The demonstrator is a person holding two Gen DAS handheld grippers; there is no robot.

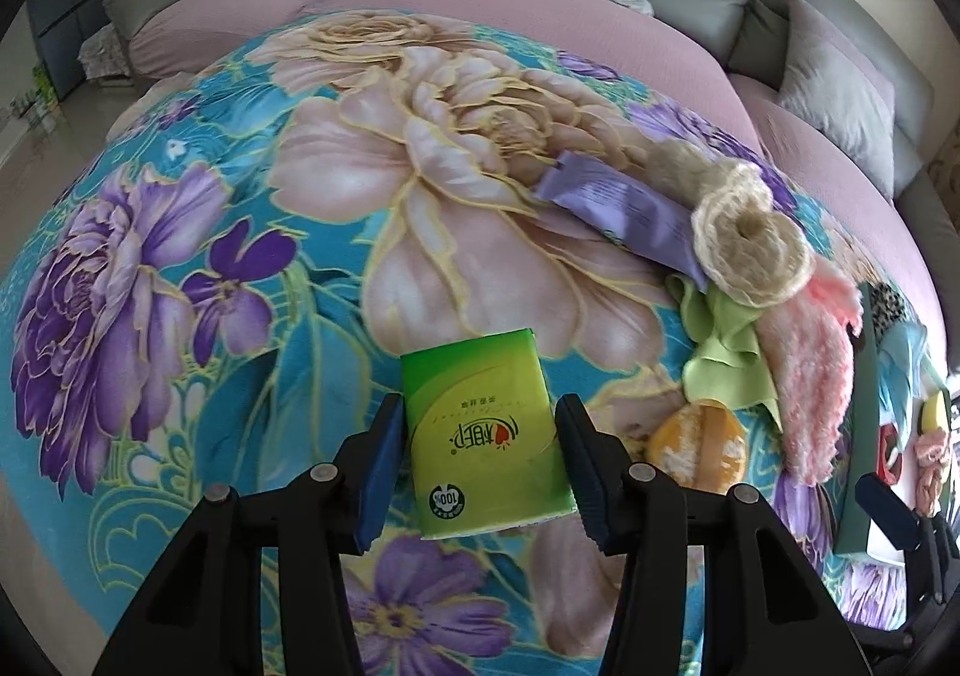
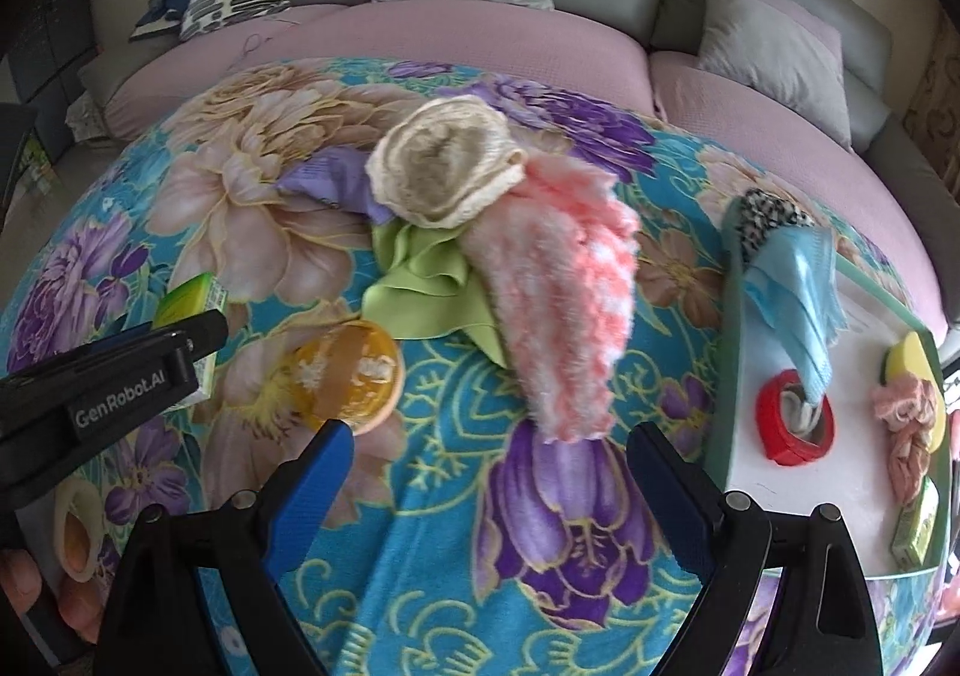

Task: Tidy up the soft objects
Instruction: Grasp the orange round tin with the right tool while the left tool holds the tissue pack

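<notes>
The left gripper [image 1: 480,466] holds a green tissue pack [image 1: 483,436] between its fingers [image 1: 379,472] above the floral blanket [image 1: 240,256]. To the right lie a purple packet [image 1: 624,208], cream knitted flower [image 1: 747,250], green cloth [image 1: 723,352] and pink fluffy cloth [image 1: 810,376].

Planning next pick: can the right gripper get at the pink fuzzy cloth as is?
Probably yes: right gripper is open and empty, the pink fuzzy cloth lies uncovered just ahead of its fingertips.

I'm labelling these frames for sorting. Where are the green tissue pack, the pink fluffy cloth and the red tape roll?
green tissue pack [image 1: 486,430], left wrist view, middle of its printed face.
pink fluffy cloth [image 2: 564,304], right wrist view, centre of its pile.
red tape roll [image 2: 774,436], right wrist view, its outer left wall.
</notes>
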